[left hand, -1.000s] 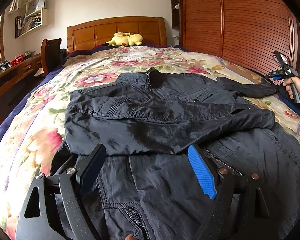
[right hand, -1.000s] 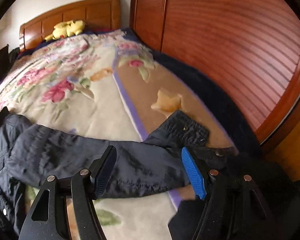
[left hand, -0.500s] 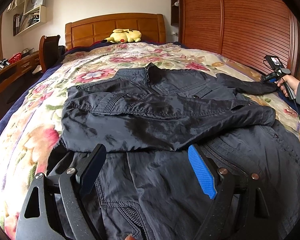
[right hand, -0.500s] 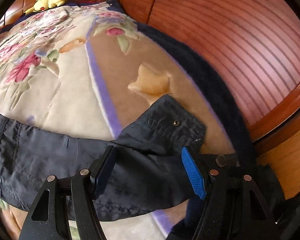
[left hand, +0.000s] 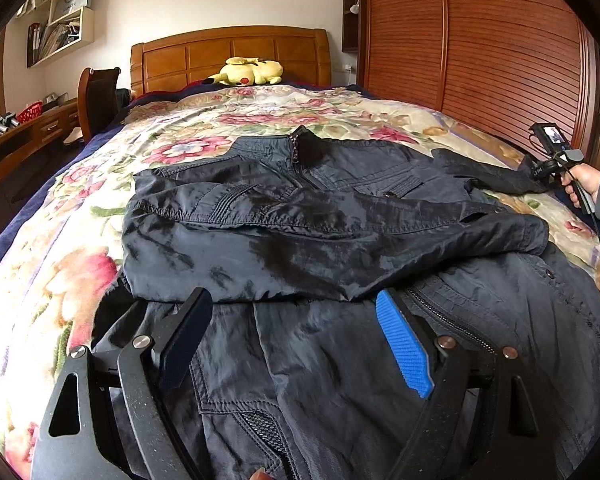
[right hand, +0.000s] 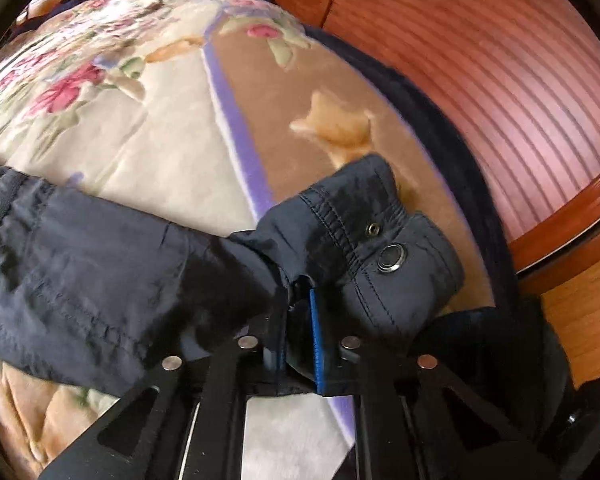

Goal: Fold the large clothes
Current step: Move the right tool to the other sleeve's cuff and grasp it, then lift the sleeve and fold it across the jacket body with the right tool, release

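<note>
Sleeve cuff [right hand: 364, 224] — in right tongs [right hand: 296, 320]

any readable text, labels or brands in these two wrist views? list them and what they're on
None readable.
Items on the wall shelf: any print on them is too small.
Screen of the right claw's camera: lit, content blurred.
Snap button on the jacket cuff: no legible engraving.
Jacket, floral bedspread, yellow plush: no text visible.
</note>
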The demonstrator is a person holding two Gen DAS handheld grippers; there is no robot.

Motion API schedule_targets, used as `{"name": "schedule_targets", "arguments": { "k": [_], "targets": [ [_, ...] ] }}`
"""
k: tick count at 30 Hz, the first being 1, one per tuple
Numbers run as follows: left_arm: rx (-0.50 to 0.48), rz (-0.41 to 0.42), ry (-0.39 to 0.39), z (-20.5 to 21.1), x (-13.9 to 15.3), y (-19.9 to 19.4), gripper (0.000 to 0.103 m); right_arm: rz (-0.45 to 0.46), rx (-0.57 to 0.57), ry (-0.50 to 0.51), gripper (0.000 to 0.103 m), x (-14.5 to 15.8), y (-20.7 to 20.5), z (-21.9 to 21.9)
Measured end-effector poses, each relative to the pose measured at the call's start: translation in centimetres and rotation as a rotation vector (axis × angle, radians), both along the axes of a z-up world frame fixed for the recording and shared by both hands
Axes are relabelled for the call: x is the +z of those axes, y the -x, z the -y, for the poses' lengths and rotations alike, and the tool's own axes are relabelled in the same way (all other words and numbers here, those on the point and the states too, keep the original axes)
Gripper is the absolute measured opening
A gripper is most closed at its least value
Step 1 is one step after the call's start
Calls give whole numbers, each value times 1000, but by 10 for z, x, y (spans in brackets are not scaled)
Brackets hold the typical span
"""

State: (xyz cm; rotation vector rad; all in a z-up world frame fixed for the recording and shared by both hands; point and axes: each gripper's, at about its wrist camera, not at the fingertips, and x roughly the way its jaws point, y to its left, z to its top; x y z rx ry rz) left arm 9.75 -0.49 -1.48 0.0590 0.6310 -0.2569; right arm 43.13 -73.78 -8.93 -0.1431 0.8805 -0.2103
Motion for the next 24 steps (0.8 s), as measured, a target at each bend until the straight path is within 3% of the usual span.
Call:
{"name": "schedule_targets", "arguments": {
  "k": [12, 24],
  "targets": [
    [3, 10, 13, -2, 3, 2, 85, 222, 191, 79, 7, 86, 61, -82],
    [13, 43, 22, -9, 11, 11, 85, 327, 442, 116, 7, 105, 133, -199]
  ]
}}
